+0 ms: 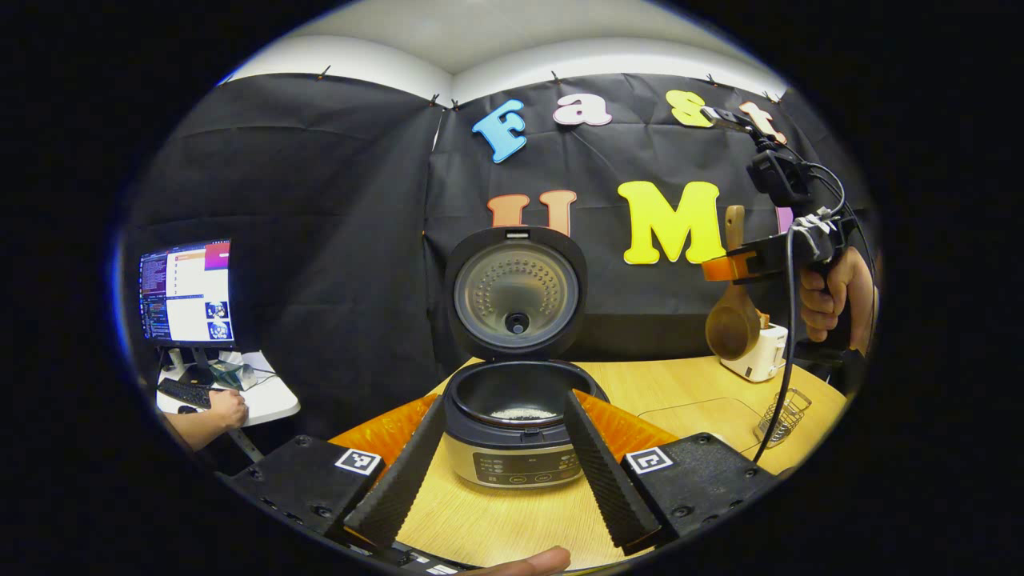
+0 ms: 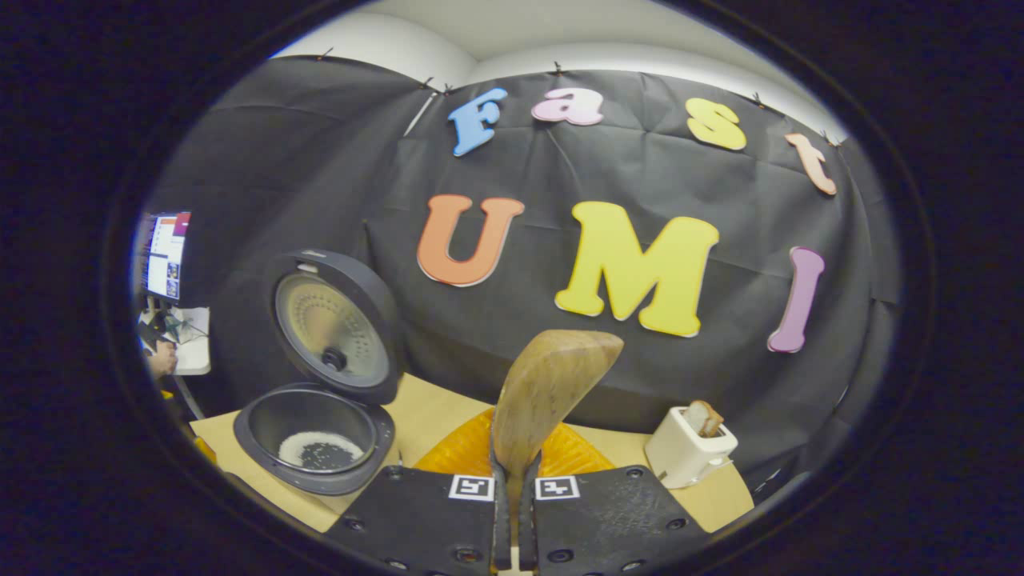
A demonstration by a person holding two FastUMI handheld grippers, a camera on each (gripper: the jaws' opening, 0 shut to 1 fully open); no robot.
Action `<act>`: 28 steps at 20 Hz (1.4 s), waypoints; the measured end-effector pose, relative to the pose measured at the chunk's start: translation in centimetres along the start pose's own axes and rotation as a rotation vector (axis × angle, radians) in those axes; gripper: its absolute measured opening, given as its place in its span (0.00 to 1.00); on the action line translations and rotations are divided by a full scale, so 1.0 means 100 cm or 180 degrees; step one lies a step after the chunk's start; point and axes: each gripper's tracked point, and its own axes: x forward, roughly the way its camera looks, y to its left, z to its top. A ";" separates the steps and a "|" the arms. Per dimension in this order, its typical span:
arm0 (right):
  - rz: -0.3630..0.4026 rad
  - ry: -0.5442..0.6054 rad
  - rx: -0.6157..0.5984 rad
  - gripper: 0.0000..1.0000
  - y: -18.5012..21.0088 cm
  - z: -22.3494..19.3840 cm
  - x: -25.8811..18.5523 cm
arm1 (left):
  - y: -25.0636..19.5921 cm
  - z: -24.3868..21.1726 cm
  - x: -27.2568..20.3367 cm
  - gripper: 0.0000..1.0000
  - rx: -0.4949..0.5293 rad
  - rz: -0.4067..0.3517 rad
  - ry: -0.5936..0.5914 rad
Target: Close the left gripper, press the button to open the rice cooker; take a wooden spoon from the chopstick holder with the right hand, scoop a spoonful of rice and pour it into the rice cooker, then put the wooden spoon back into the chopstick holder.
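Note:
The rice cooker (image 1: pixel 512 460) stands straight ahead in the left gripper view, lid (image 1: pixel 516 292) raised, with white rice in its pot (image 1: pixel 522 414). My left gripper (image 1: pixel 502 400) is open, its two black fingers flanking the cooker's front without touching it. Off to the right, held high by a hand (image 1: pixel 828 296), my right gripper (image 1: pixel 740 266) is shut on the wooden spoon (image 1: pixel 732 320), whose bowl hangs down. In the right gripper view the spoon (image 2: pixel 552 392) rises from my shut right gripper (image 2: pixel 512 480). The cooker (image 2: pixel 320 440) lies lower left there.
A white toaster (image 1: pixel 756 352) with a bread slice (image 2: pixel 704 416) stands at the table's right, the wire chopstick holder (image 1: pixel 788 412) just in front of it. A monitor (image 1: pixel 186 292) and a person's hand at a keyboard (image 1: pixel 216 408) are on a side desk to the left.

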 end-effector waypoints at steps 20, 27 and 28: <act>-0.0685 0.0484 0.0408 0.06 -0.160 -0.156 -0.022 | -0.022 0.001 -0.002 0.95 0.0000 -0.0213 -0.0043; -0.0635 0.0653 0.0584 0.11 -0.163 -0.196 -0.018 | -0.025 0.000 -0.001 0.95 0.0006 -0.0223 -0.0033; -0.0635 0.0646 0.0636 0.13 -0.165 -0.195 -0.016 | -0.026 0.000 -0.001 0.95 -0.0008 -0.0221 -0.0042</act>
